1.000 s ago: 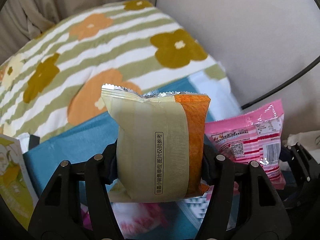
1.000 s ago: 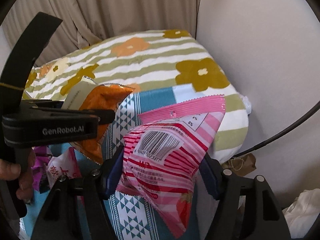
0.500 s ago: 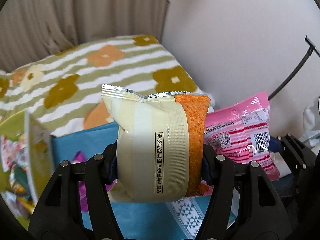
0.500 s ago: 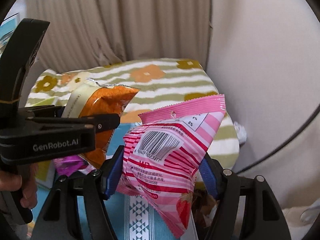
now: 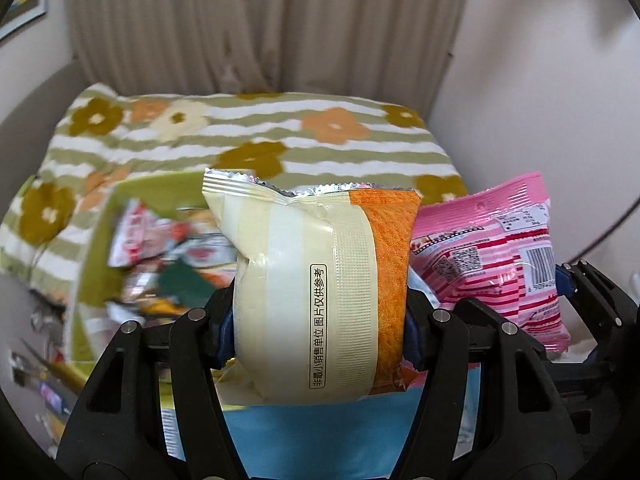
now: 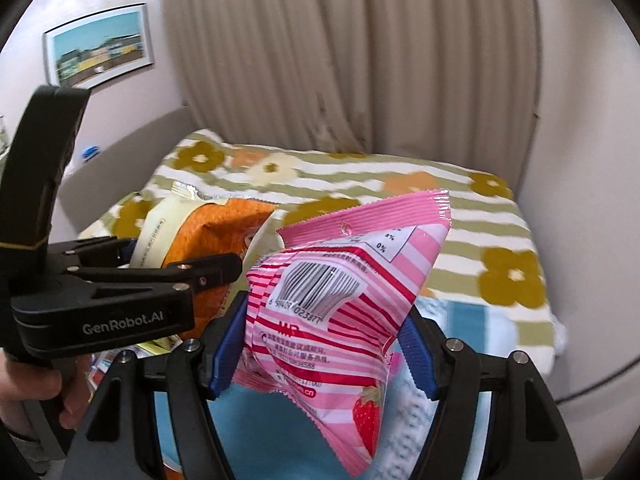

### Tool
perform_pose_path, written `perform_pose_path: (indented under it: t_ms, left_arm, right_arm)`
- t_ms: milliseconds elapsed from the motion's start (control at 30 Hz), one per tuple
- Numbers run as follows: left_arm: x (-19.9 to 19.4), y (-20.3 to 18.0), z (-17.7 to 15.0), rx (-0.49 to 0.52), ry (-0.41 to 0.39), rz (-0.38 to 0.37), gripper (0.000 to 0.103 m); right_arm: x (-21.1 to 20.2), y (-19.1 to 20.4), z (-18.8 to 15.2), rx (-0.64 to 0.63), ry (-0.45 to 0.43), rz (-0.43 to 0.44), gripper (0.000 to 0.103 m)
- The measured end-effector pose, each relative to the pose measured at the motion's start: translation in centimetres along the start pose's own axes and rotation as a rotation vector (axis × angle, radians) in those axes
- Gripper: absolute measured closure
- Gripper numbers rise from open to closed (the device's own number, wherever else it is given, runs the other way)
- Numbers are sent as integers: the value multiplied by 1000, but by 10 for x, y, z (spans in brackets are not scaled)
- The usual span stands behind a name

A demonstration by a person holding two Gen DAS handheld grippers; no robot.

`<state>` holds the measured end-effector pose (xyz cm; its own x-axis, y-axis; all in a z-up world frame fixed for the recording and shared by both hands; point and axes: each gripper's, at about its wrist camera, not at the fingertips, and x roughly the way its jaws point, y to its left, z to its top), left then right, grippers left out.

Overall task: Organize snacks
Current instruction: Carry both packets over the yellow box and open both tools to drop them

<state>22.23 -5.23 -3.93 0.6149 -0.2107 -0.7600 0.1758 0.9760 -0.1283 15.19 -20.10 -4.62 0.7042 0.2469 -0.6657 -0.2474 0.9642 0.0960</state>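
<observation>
My left gripper [image 5: 320,320] is shut on a cream and orange snack packet [image 5: 312,288] and holds it upright in the air. My right gripper [image 6: 324,344] is shut on a pink striped strawberry snack packet [image 6: 332,312]. The pink packet also shows at the right of the left wrist view [image 5: 492,256]. The left gripper [image 6: 132,280] with the orange packet [image 6: 208,240] shows at the left of the right wrist view. A green box [image 5: 96,216] holding several snack packets [image 5: 168,256] lies left of the left gripper, blurred.
A striped flower-print blanket [image 5: 280,136] covers the surface behind. A blue patterned cloth [image 5: 320,436] lies under both grippers. Beige curtains [image 6: 352,56] and a white wall [image 5: 540,80] stand behind. A framed picture [image 6: 100,52] hangs at the left.
Both grippers have lifted and swung left with their packets. The green box of snacks has come into the left wrist view. The curtain and picture now show.
</observation>
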Motion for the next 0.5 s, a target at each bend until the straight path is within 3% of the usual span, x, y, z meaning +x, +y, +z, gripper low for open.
perform_pose_path:
  t_ms: [300,500]
  left_arm:
    - [12,132,11,-58,46,93,44]
    - [46,197,19,-67,121,104,44]
  right_arm:
    - [61,82,35,5,10,99,38]
    - [105,122,52,21,52,96,38]
